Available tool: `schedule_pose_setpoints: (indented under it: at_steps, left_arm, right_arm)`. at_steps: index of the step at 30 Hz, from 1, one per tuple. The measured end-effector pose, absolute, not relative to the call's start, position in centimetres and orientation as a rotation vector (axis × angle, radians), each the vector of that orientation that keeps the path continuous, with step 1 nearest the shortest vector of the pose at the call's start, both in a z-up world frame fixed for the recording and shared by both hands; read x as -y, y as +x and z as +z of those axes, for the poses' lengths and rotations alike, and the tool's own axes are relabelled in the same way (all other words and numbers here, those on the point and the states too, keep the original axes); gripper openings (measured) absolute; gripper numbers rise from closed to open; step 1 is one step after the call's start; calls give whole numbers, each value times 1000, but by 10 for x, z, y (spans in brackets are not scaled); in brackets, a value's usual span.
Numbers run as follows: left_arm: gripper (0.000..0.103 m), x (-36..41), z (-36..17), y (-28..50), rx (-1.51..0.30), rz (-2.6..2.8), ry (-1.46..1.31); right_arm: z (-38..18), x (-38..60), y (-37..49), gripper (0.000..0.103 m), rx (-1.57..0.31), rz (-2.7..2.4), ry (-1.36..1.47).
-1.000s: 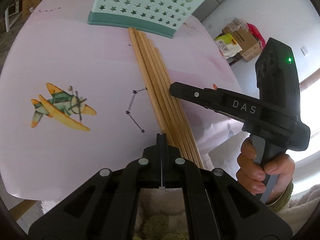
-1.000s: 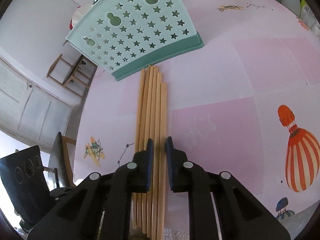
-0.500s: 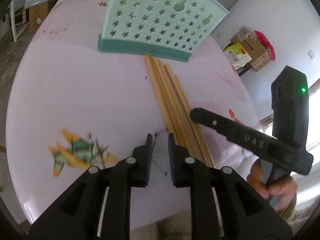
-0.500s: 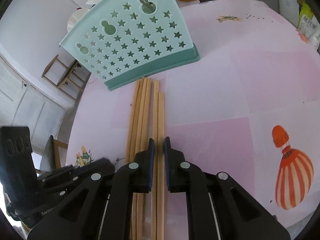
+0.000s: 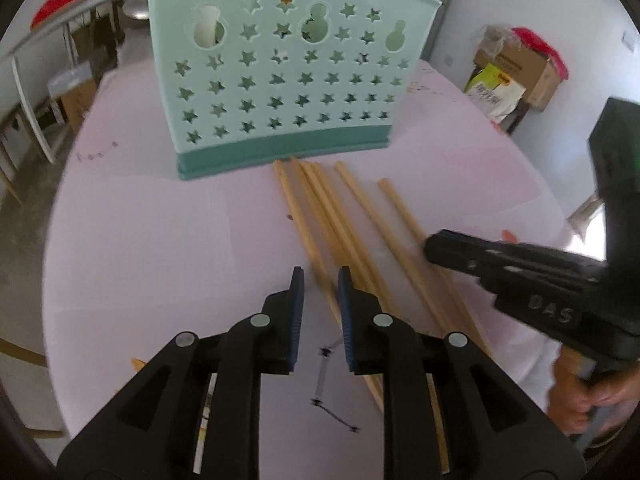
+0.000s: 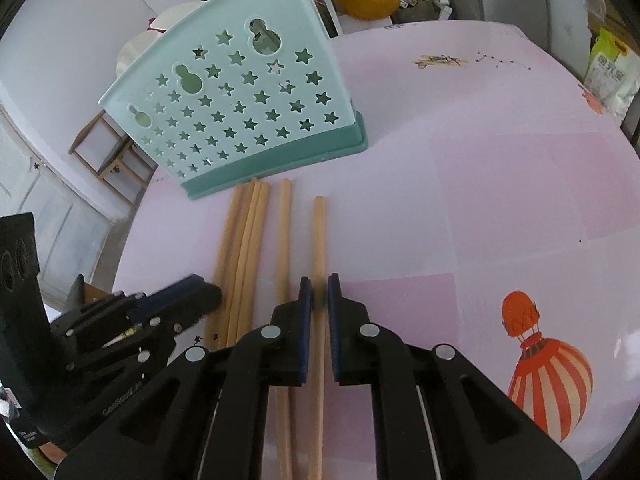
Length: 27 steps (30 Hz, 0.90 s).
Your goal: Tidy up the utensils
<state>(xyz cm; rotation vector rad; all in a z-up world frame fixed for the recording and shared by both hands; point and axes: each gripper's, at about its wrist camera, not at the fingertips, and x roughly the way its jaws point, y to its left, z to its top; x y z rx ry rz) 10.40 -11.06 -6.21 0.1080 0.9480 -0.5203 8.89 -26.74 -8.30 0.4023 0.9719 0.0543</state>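
Several wooden chopsticks lie on the pink table, their far ends against a mint-green utensil holder with star-shaped holes. My left gripper is open, and its tips straddle the leftmost chopstick without pressing on it. In the right wrist view the holder stands at the upper left. My right gripper is shut on the rightmost chopstick, which lies apart from the bundle. The left gripper shows at the lower left beside the bundle. The right gripper reaches in from the right.
The round table has a pink cloth with a printed hot-air balloon at the right. A person's hand holds the right gripper's handle. Cardboard boxes and furniture stand beyond the table's edge.
My left gripper has gone from shut to open and swung toward the chopsticks. The right jaws have narrowed onto one chopstick, and the two right-hand chopsticks now lie spread from the bundle.
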Motion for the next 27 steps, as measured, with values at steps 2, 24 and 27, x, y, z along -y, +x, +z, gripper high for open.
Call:
schedule_pose_setpoints:
  at_steps: [2, 24, 27]
  left_arm:
    - [16, 109, -61, 105, -936, -484, 138]
    - [17, 105, -56, 182, -1053, -423, 216]
    - [16, 114, -56, 189, -1044, -411, 242]
  right_arm:
    - [-84, 269, 90, 9, -970, 53, 401]
    - [-79, 258, 136, 14, -984, 85, 189]
    - [-78, 257, 140, 10, -977, 72, 165]
